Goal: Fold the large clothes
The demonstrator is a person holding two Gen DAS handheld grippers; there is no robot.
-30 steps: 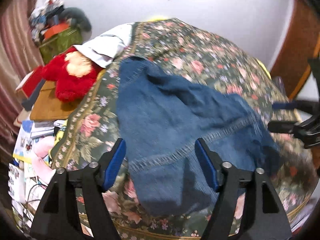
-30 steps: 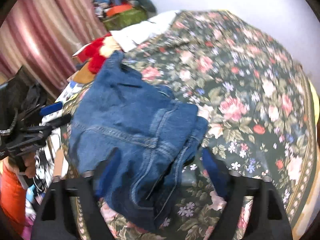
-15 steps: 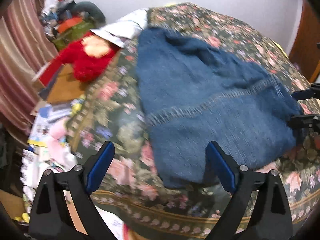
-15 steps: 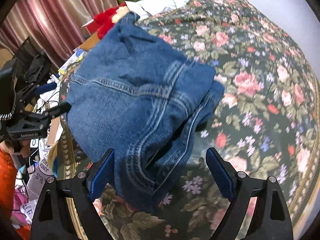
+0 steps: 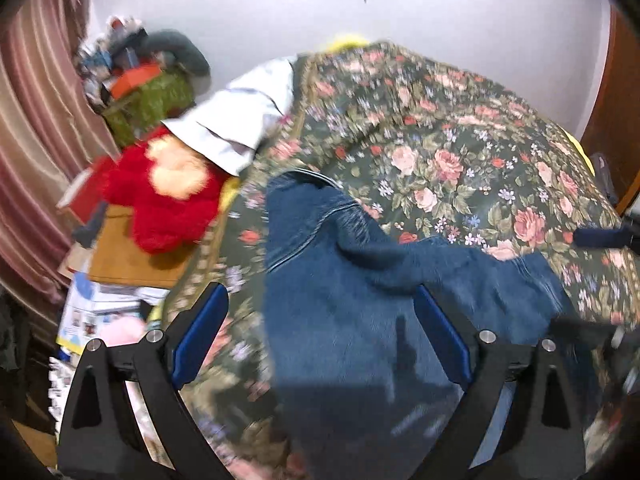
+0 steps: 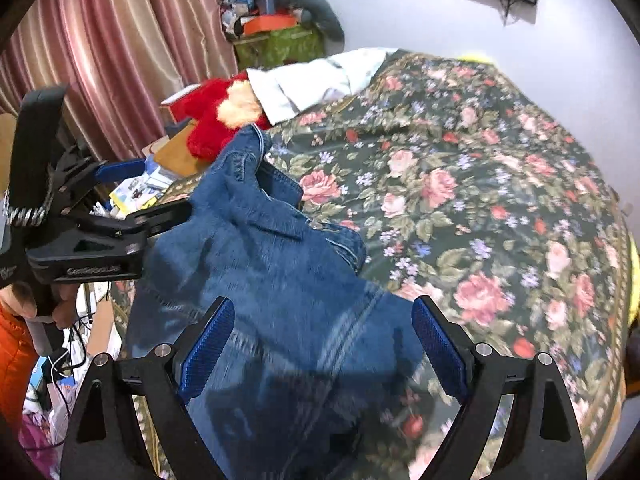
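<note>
Left claw (image 5: 320, 336) and right claw (image 6: 323, 344) both released, hovering over the blue denim garment (image 6: 272, 264), nothing gripped. Left jaws have just been opening. Garment lies part-folded at the near corner of the floral-covered bed (image 6: 500, 184), likely let go to regrip. Red plush toy (image 5: 160, 196) beyond.

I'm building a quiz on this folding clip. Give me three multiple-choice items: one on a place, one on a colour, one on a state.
1. Where does the denim garment lie?
A. floor
B. floral bedspread
C. chair

2. What colour is the plush toy?
A. red
B. green
C. white

3. How does the right gripper stand?
A. shut on denim
B. shut, empty
C. open

Answers:
1 B, flowers show around the denim.
2 A, red fur beside the bed.
3 C, blue pads stand wide apart, gripping nothing.
</note>
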